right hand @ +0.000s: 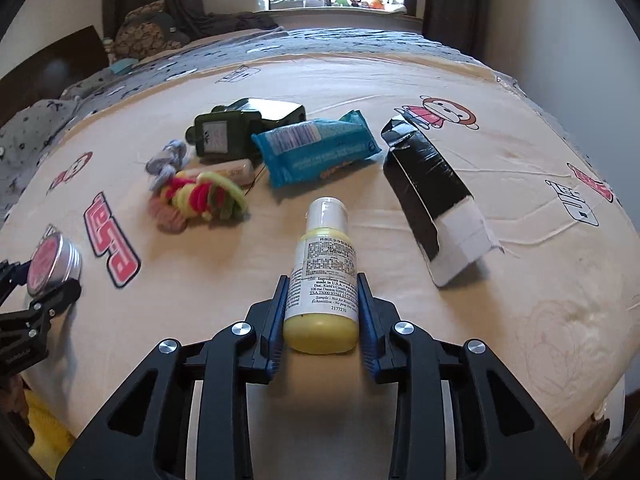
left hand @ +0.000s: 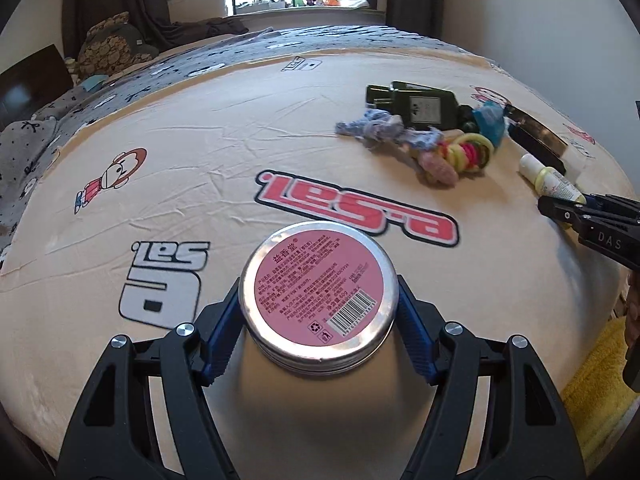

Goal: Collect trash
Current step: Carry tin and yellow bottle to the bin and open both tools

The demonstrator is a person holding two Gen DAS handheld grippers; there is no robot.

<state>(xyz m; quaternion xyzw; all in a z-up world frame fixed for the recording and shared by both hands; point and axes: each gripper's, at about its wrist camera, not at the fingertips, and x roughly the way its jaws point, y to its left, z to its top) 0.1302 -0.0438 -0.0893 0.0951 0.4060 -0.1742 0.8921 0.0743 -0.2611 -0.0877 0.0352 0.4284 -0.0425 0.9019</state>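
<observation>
The right claw is pinching the little yellow bottle at its base, cap pointing straight up-frame along the fingers, low on the bed, while the left claw clamps the round tin.

Two black handheld grippers, blue-padded.
Left gripper and right gripper: angular black frames, triangular cutouts, silver round screws, ribbed blue finger pads; white "DAS" lettering.

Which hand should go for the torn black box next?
Right, probably. The black box lies just right of the right tool, though that tool is shut on the yellow bottle. The left tool holds the tin, farther away.
</observation>
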